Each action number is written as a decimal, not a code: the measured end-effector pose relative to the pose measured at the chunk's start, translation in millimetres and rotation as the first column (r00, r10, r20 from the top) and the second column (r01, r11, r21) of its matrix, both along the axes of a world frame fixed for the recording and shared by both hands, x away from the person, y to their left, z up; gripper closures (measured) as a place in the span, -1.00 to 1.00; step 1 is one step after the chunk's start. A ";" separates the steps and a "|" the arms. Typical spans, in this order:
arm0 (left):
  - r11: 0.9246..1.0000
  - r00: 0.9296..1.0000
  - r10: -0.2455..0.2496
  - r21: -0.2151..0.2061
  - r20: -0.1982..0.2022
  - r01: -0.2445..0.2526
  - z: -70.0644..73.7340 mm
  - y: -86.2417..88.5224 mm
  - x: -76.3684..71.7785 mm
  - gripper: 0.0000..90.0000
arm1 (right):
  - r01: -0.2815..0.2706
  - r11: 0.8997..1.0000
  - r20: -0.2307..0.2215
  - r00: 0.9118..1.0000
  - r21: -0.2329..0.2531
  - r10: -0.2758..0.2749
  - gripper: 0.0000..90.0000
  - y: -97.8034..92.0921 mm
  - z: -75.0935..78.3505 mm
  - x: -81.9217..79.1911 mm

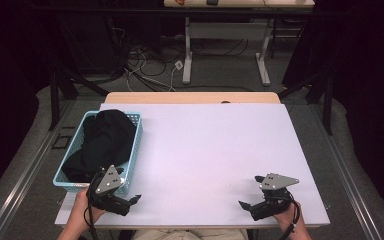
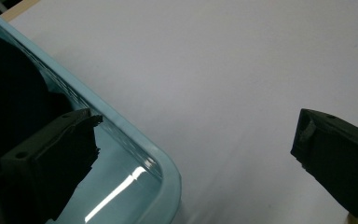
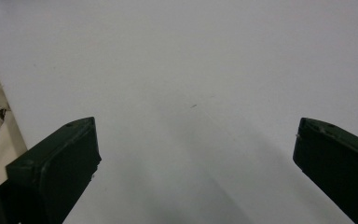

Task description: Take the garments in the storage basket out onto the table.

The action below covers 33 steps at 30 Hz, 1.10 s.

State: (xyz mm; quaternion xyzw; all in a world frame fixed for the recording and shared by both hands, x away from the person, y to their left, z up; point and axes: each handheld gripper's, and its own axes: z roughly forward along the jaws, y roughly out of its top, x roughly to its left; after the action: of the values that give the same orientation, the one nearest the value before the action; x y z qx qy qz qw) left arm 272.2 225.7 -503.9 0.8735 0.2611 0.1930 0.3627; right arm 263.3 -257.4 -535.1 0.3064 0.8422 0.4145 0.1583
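1. White table top (image 1: pixel 210 155) sits on a wooden desk in a dark room; grey floor beyond it carries loose cables (image 1: pixel 150 67) and the legs of a second desk (image 1: pixel 187 55).
2. Light blue basket (image 1: pixel 136 142) stands at the table's left edge, toward the near side. A black cloth (image 1: pixel 102 142) lies bundled inside it, filling most of the basket and rising above the rim at the far end.
3. Left gripper (image 1: pixel 132 200) is held low, just beside the basket's near right corner. Jaws spread wide, nothing between them. In the left gripper view one jaw overlaps the basket's rim (image 2: pixel 135 140) and the other hangs over bare table; the cloth (image 2: pixel 9 88) shows dark behind the first jaw. Contact with the basket: cannot tell.
4. Right gripper (image 1: pixel 247 197) is near the table's front right corner, well apart from the basket. Jaws spread wide, empty, over bare white surface (image 3: pixel 191 93).
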 end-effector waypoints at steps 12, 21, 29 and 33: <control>1.000 1.000 0.029 0.002 -0.004 -0.029 5.0 8.7 3.3 -1.00 | 0.008 1.000 0.012 1.000 0.002 -0.008 -1.00 0.4 -0.8 0.5; 0.998 0.998 0.055 0.016 0.002 -0.055 10.4 15.8 6.1 -1.00 | 0.004 1.000 0.012 1.000 0.004 -0.004 -1.00 0.5 -0.8 0.2; 0.997 0.998 0.069 0.032 0.007 -0.069 16.3 20.5 11.5 -1.00 | -0.003 1.000 0.004 1.000 -0.007 0.003 -1.00 0.3 -0.2 0.5; 0.996 0.996 0.083 0.038 0.009 -0.084 19.7 23.7 15.6 -1.00 | 0.002 1.000 0.009 1.000 0.000 -0.002 -1.00 0.9 -0.7 0.6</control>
State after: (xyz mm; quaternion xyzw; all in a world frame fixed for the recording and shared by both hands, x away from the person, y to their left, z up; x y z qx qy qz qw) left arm 287.7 249.4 -484.3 0.8680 0.2922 0.2163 0.3384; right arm 264.0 -256.6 -535.8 0.3052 0.8411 0.4159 0.1626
